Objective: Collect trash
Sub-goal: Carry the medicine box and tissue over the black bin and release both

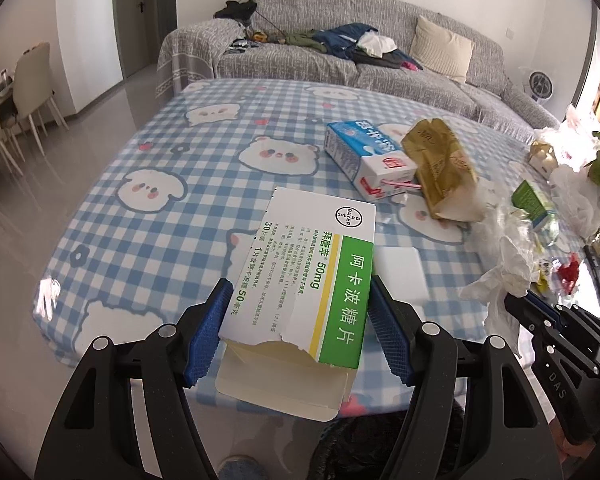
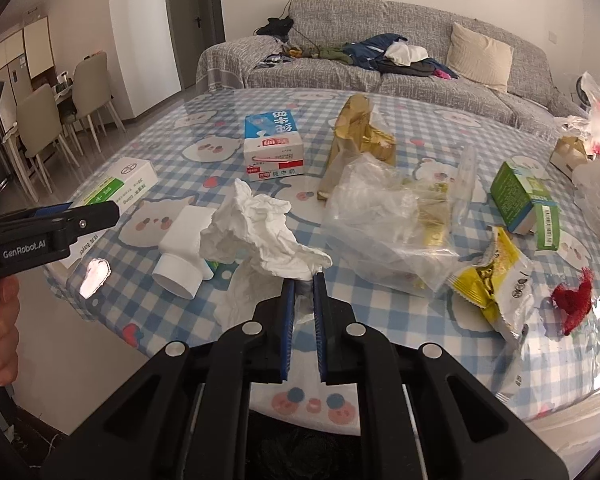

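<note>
The medicine box [image 1: 308, 276] is pinched in the left tongs [image 1: 300, 320], the crumpled tissue [image 2: 256, 232] in the right tongs [image 2: 302, 280]. Both should be gripped firmly and lifted clear of the bench [image 1: 172, 160].

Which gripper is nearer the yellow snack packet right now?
Right. The right gripper, shut on a crumpled tissue, has the yellow snack packet just off to its right. The left gripper, holding the medicine box, sits farther away beyond the tissue.

left wrist: low, close, facing sofa [image 1: 340, 40] | right wrist: same | shared: table [image 1: 204, 152]
</note>
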`<state>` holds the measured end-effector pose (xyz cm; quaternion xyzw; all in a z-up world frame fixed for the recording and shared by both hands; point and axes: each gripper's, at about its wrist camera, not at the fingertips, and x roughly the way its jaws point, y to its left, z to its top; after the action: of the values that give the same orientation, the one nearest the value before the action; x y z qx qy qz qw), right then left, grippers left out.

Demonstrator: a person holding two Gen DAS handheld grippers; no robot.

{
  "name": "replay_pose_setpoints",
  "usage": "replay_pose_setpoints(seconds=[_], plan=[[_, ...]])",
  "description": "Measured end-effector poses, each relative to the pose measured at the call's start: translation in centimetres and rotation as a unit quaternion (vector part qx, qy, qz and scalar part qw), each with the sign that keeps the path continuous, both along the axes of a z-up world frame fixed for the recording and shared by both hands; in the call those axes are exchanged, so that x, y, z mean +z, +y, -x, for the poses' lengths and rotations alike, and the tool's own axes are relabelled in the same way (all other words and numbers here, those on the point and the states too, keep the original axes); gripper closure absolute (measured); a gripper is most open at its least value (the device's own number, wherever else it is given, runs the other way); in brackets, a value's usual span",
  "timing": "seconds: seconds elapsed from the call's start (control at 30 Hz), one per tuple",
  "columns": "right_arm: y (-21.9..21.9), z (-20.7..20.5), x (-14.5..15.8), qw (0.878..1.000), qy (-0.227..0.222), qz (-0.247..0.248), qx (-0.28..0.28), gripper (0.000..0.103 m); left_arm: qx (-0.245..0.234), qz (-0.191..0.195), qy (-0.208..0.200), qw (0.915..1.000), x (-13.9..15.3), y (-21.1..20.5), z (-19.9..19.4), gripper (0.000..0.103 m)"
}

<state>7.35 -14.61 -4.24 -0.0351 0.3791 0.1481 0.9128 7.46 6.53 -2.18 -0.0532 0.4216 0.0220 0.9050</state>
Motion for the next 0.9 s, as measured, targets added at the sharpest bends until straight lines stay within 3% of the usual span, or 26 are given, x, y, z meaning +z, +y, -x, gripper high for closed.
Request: replay_pose_setpoints(seconds=[0.6,0.9], plan=[[-6.9,6.3,2.1,0.999,-0.024,-0.002,-0.046,0.094,-0.013,0.013,-0.024,0.9995,0.9,-4.2,6.5,0.037],[-9.6,10.4,0.9,0.998,-0.013,-0.005,-0.068,0.094,-0.023,0.012,-0.024,0.9994,-0.7,-6.2,11.7,0.037]])
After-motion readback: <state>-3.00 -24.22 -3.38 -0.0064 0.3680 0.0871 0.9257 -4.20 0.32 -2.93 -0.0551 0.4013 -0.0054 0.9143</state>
